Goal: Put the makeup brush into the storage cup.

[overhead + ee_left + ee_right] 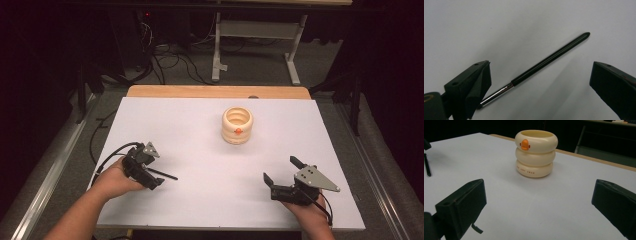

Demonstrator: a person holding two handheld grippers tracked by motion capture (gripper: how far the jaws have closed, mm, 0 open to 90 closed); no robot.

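- White sheet (200, 200) covers the wooden table (215, 91); grey carpet and dark room behind, white-legged desk frame (260, 30) at the back.
- Black pen (541, 63) lies flat on the sheet near its left edge, toward the front; slim black barrel, a bare metal stretch at the end nearest the gripper.
- Left gripper (159, 176) is low over the pen; in the left gripper view the jaws are spread wide, pen between them. Its metal end runs close against the left-hand jaw, can't tell if touching; the other jaw is well apart from it.
- Pen not pinched, resting on the sheet.
- Right gripper (281, 171) sits near the front right corner of the sheet, held in the person's hand, jaws spread, nothing between them.
- Right gripper view looks along its jaws at the cream duck-face cup (536, 152): three stacked rings, orange beak, open top, small lettering on the lowest ring.
- Cup stands upright toward the back of the sheet, about mid-width, well apart from pen and both grippers.
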